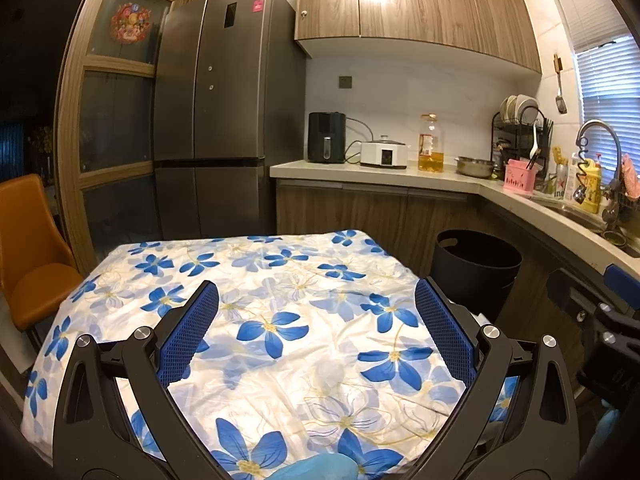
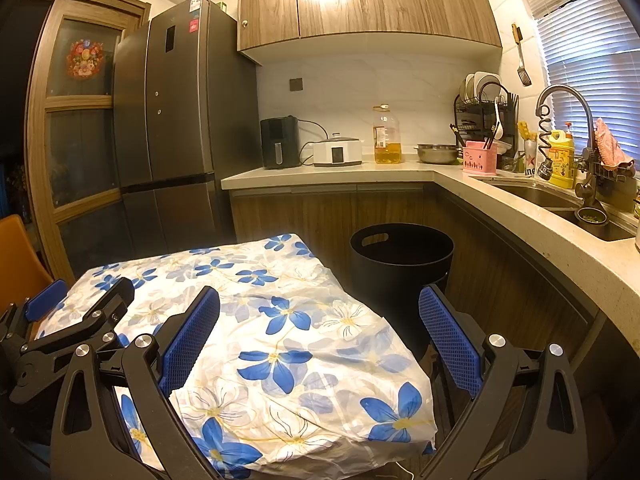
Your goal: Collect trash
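A table under a white cloth with blue flowers [image 1: 280, 312] fills the lower part of both views [image 2: 280, 340]. I see no trash on the cloth. A black round bin [image 1: 474, 266] stands on the floor at the table's far right corner, also in the right wrist view [image 2: 400, 264]. My left gripper [image 1: 316, 300] is open and empty over the cloth. My right gripper [image 2: 320, 304] is open and empty over the table's right edge, near the bin. The left gripper also shows at the left of the right wrist view [image 2: 80, 304].
An L-shaped kitchen counter [image 2: 340, 170] runs behind and to the right, with appliances, an oil bottle [image 2: 386, 136], a dish rack and a sink [image 2: 560, 200]. A dark fridge [image 1: 224, 112] stands behind the table. An orange chair [image 1: 28, 248] is at the left.
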### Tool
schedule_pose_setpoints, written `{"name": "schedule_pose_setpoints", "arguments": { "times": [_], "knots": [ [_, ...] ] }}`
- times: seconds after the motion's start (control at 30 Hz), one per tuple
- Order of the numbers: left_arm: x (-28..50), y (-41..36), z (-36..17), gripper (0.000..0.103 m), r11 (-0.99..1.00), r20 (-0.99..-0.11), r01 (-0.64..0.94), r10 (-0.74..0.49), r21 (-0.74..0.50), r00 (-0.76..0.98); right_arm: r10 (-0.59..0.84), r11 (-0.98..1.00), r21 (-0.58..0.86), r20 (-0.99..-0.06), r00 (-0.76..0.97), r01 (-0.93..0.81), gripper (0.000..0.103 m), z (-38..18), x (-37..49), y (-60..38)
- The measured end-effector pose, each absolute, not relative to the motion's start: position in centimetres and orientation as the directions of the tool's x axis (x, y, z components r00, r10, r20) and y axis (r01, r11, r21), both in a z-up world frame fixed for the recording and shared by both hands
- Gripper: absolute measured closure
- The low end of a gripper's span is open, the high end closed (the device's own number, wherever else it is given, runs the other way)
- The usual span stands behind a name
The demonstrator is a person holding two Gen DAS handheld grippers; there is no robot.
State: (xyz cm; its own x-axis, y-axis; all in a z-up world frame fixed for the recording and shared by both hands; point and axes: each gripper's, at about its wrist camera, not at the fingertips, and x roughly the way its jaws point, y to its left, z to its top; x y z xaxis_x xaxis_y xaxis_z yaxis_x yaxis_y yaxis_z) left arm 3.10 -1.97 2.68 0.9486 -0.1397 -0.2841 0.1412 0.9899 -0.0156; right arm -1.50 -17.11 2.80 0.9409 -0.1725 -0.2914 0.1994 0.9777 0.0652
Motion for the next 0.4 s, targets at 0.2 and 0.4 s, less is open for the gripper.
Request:
{"name": "schedule_pose_setpoints", "arguments": {
  "times": [0.2,0.4],
  "knots": [
    [3.03,-2.11,2.64,0.007,0.991,-0.286,0.137,-0.132,-0.002,0.949,-0.178,0.976,0.068,-0.289,0.941,0.206,0.007,2.72,-1.46,-17.13],
    [2.93,-2.16,2.62,0.006,0.992,-0.289,0.128,-0.122,0.0,0.95,-0.183,0.975,0.071,-0.287,0.94,0.211,0.007,2.67,-1.52,-17.08]
  ]
}}
